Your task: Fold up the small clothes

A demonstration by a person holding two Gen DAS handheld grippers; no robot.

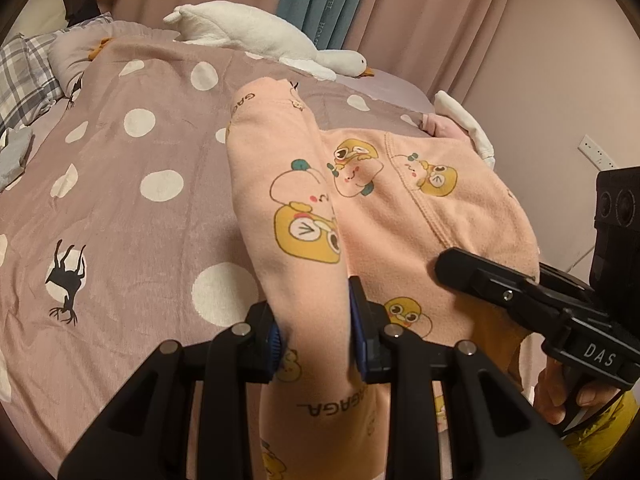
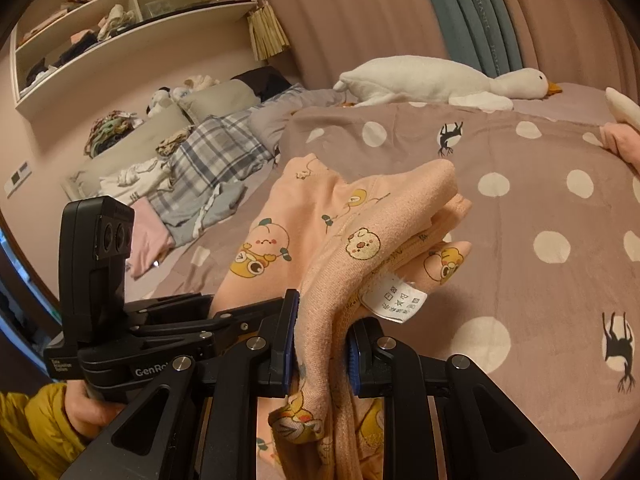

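Peach garment (image 1: 296, 184) between two grippers' fingers (image 1: 358, 320), one plush goose (image 1: 256, 36).

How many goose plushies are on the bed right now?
1 in full view: the white goose lies along the far edge of the bed, by the curtains. A white plush piece at the right edge could belong to another; mostly hidden.

Peach-pink garment (image 1: 288, 184): printed with yellow cartoon creatures, pale peach faces, small teal-green leaves, dark lettering. White care label (image 2: 394, 296) with dark symbols. Duvet cover (image 1: 132, 208): dusty mauve-pink, white polka dots, black deer silhouettes. Plush goose (image 1: 256, 36): white, orange beak. Curtains (image 1: 420, 12): pale pink; one teal panel (image 1: 316, 0) with lettering. Pillow (image 2: 212, 148): grey-white plaid. Both grippers black, blue pads (image 2: 290, 340). Sleeve (image 2: 36, 428): mustard yellow.
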